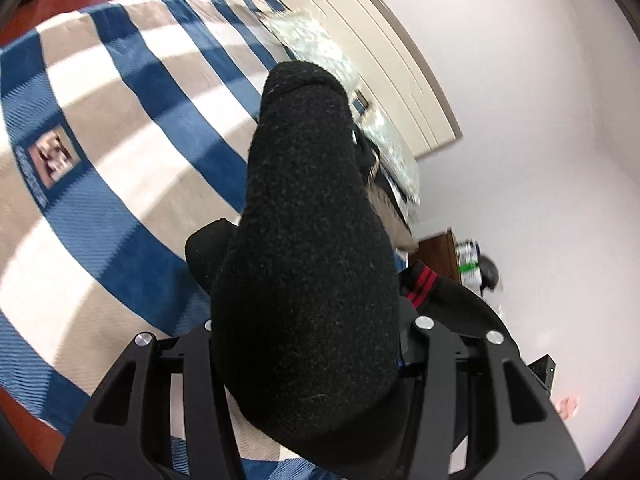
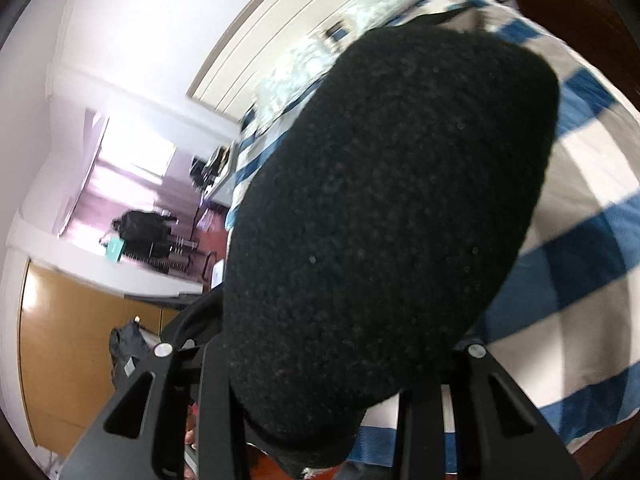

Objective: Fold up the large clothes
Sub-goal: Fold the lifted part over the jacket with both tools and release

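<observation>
The black garment [image 1: 312, 240] is held up above the striped blanket [image 1: 100, 128], which serves as the landmark for all positions below.

1. Left gripper [image 1: 308, 364]: a thick roll of the black knit fabric is bunched between its 2 fingers and rises from them, hiding the fingertips. The fingers are clenched on the garment. A red-striped cuff [image 1: 420, 284] of the garment hangs to the right of the roll. The blanket lies beneath and to the left of the gripper, with a small picture patch [image 1: 54, 156] on a blue band. A light patterned pillow [image 1: 320, 44] sits at the far edge of the blanket, against the pale headboard [image 1: 400, 60].

2. Right gripper [image 2: 320, 380]: a wider mass of the same black garment [image 2: 380, 220] fills the space between its fingers and covers most of the view. These fingers also grasp the garment. The blanket [image 2: 580, 320] lies beneath and to the right.

3. Recommended handling: keep both grips firm and level with each other so the fabric hangs straight. Judged from the bunching, the garment likely needs shaking out, then lowering flat onto the blanket before any fold.

4. Risk: thick knit may slip if either grip loosens.
</observation>
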The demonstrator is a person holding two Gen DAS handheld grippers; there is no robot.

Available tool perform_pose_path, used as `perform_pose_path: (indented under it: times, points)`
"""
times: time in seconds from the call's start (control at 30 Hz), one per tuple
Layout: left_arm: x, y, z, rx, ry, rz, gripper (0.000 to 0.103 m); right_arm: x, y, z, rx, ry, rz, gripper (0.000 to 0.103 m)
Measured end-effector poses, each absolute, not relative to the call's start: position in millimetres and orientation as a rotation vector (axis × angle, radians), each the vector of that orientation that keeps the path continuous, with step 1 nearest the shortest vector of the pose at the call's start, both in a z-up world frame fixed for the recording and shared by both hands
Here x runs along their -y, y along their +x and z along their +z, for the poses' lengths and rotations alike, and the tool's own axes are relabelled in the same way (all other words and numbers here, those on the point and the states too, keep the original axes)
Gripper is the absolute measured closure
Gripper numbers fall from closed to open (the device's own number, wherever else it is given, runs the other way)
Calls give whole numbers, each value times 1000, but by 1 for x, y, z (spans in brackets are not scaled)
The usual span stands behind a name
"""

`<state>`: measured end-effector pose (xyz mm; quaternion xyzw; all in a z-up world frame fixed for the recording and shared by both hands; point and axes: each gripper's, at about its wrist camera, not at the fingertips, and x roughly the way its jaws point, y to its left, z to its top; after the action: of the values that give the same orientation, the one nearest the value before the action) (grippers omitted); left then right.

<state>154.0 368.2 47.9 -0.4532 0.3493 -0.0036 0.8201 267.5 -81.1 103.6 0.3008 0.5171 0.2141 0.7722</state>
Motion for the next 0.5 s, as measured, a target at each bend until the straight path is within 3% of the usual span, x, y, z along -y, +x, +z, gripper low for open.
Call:
perform_pose_path:
  times: [0.23,0.5]
  points:
    - [-512,142,100,-667,-973,124,55,-93,328,127,-1149,609,639,68]
    - [-693,137,133,-557,-891,289,55,-336,419,86,-1142,600,911,69]
